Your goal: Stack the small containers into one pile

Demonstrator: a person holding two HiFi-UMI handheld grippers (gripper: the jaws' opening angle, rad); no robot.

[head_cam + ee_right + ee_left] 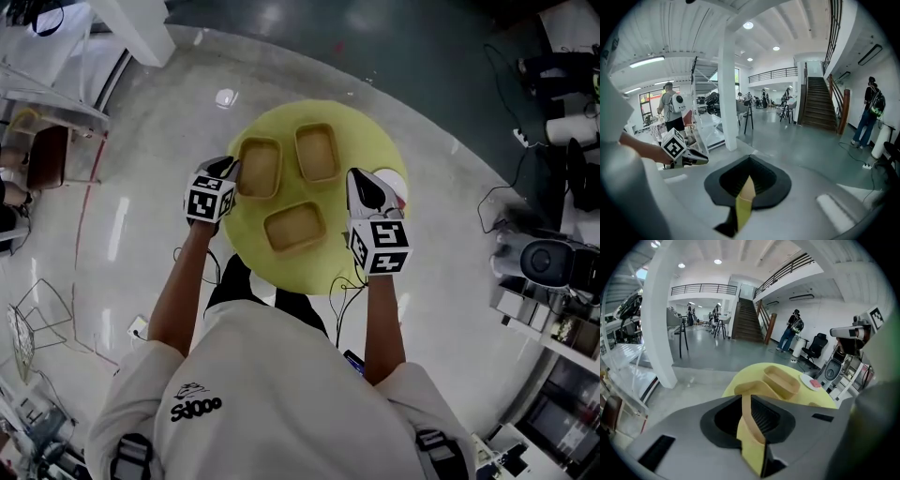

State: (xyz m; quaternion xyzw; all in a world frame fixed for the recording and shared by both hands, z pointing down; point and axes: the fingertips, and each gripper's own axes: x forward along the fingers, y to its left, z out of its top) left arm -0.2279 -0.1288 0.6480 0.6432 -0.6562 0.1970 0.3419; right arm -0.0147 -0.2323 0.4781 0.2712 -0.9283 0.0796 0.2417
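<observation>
Containers, three of them, tan and shallow, all lie apart on the round yellow tabletop (367, 141), none stacked yet. The left claw (225, 170) pinches the thin side wall of one container (259, 168), with one jaw inside the rim and one outside. The tub's body therefore lies just to the claw's right, its long axis running roughly the way the claw points. A second container (318, 151) sits ahead and to the right of those tips. A third container (295, 227) lies to the right and back toward the wrist, long axis crosswise, between the two claws. The right claw (359, 183), pressed together on nothing, hovers just right of that third one and half covers a white plate (397, 185). Whether the pinched container has left the tabletop cannot be told.
</observation>
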